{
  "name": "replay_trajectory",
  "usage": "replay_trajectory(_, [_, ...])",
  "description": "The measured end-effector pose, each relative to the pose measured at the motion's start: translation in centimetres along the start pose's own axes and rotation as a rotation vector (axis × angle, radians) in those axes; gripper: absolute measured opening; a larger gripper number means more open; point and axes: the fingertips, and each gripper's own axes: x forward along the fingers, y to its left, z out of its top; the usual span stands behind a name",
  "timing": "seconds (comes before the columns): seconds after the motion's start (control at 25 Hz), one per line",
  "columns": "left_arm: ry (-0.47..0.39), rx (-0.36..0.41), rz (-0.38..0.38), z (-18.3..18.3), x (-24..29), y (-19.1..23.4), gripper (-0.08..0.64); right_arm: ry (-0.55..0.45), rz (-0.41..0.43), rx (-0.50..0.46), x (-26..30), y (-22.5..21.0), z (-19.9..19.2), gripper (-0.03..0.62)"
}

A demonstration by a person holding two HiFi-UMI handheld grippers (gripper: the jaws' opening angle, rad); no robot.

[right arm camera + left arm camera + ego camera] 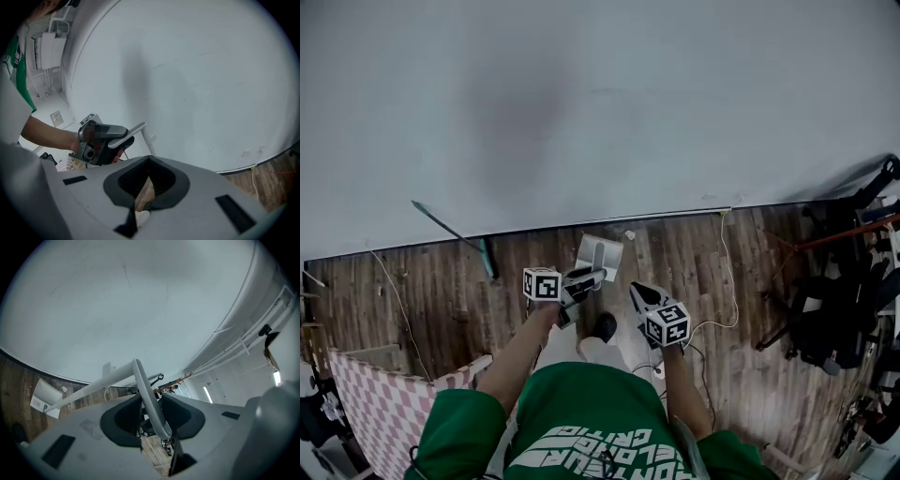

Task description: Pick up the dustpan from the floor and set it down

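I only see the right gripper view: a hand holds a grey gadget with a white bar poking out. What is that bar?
Observer: The handle of a dustpan; the head view shows its white pan at the far end, near the wall.
Operator: Is the gadget really gripping it?
Observer: Yes. In the left gripper view the left gripper has its jaws closed on the looped handle.
Operator: Anything else on the floor?
Observer: A long-handled tool leans against the wall, left of the dustpan in the head view.

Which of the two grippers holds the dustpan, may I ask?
The left gripper: its jaws clamp the dustpan by its handle; the right gripper holds nothing.
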Motion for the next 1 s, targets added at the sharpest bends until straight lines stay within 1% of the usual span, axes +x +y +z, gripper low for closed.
replay_trajectory(0.2, [-0.062,0.017,0.021,0.6,-1.1,-1.3,0.124,0.000,0.049,-0.026,0.5,0.3,0.5,0.008])
replay_trajectory(0.48, [-0.179,0.022,0.033,1.5,-4.2,-4.1,0.130,-0.004,0.120,-0.069,1.4,1.9,2.2,0.008])
replay_trajectory(0.72, [-0.273,0.039,0.071,1.6,-9.4,-5.5,0.132,-0.011,0.194,-0.132,2.9,5.9,3.9,0.008])
replay_trajectory(1.0, [-0.366,0.071,0.058,2.0,-15.2,-8.3,0.133,-0.029,0.239,-0.159,3.9,10.1,5.5,0.008])
